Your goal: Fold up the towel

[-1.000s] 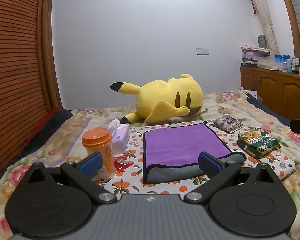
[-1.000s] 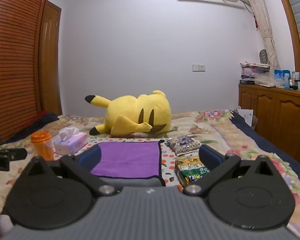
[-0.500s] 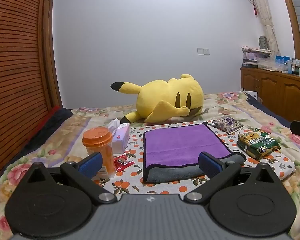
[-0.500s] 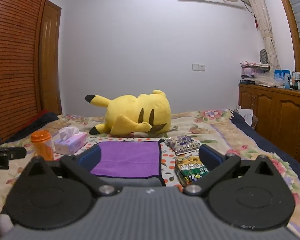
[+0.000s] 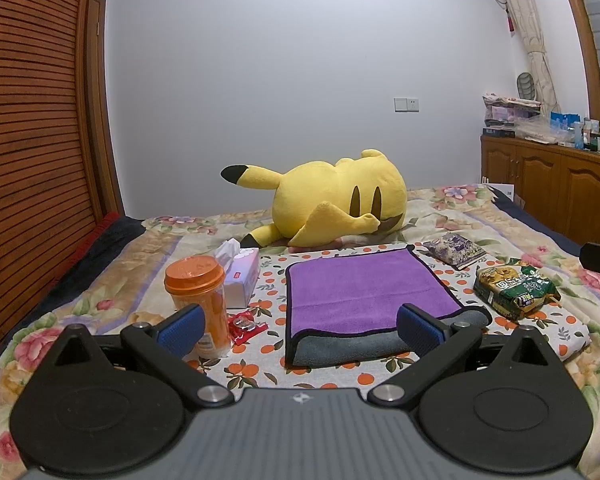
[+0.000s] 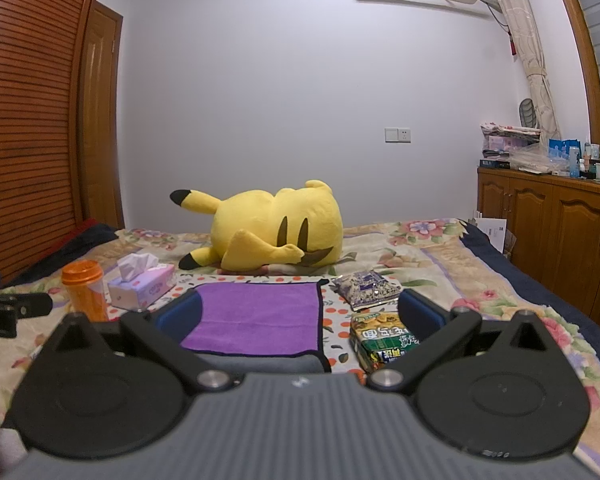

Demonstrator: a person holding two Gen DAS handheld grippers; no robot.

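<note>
Left wrist view: the left gripper (image 5: 300, 326) stands wide and empty, above the near grey edge of the purple towel (image 5: 360, 292), not touching it. The towel lies flat on the bed (image 5: 100, 300), cup (image 5: 198, 300) to its left, snack bag (image 5: 514, 292) to its right. The right gripper (image 6: 300, 316) also gapes empty before the towel (image 6: 256, 316). Beyond lies a yellow plush (image 5: 336, 200).

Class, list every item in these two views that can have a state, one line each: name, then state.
towel: folded over, flat on the bed, not gripped
left gripper: open, empty
right gripper: open, empty
orange cup: upright, lid on
tissue box: open, tissue sticking out
green snack pack: lying flat
plush toy: lying on its side
</note>
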